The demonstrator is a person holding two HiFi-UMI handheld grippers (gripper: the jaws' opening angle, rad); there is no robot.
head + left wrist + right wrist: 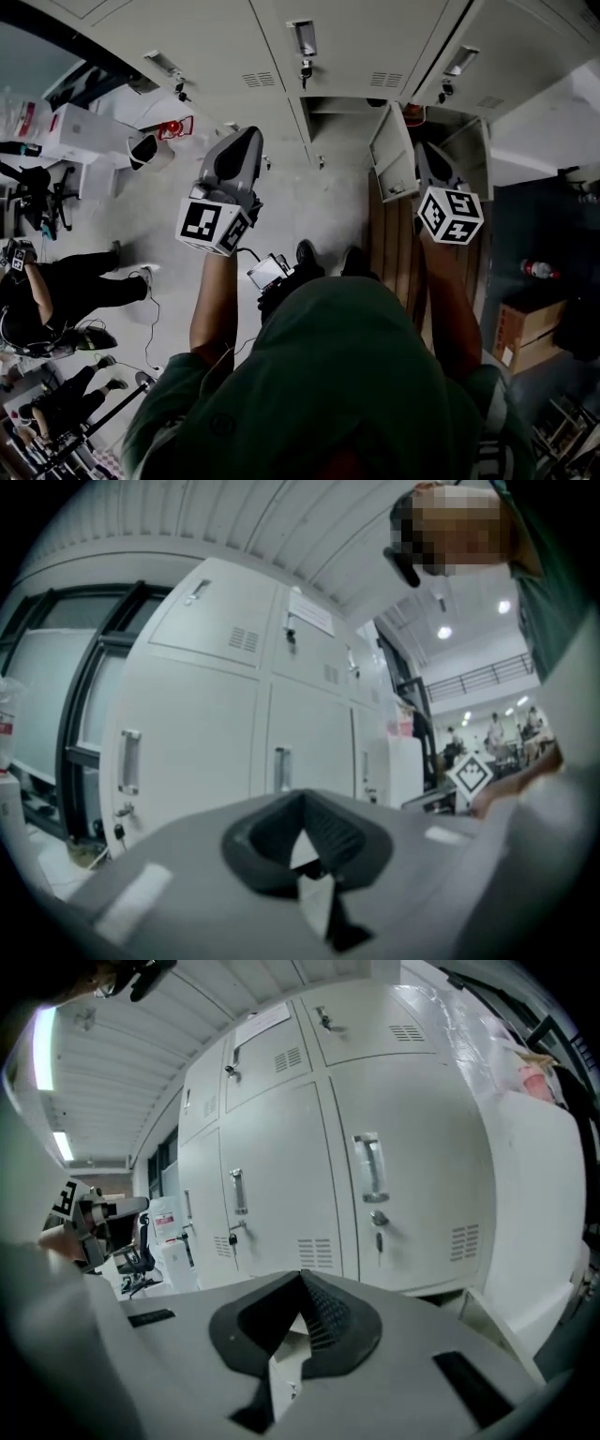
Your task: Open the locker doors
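Note:
A bank of grey lockers point(281, 56) fills the top of the head view. Two lower doors hang open: one point(394, 157) right of centre and another point(469, 150) beside it. The upper doors stay closed, with keys in their locks. My left gripper point(244, 141) is held up before the closed doors on the left, its jaws together with nothing between them. My right gripper point(424, 155) is raised in front of the open lower doors, also shut and empty. The left gripper view shows closed doors with a handle point(129, 761). A door handle point(368, 1166) shows in the right gripper view.
A wooden bench point(394, 248) lies along the floor under the right arm. At the right stand a cardboard box point(523, 328) and a red-capped bottle point(537, 269). People sit at the left point(66, 291) near white boxes point(80, 131) and an office chair point(37, 192).

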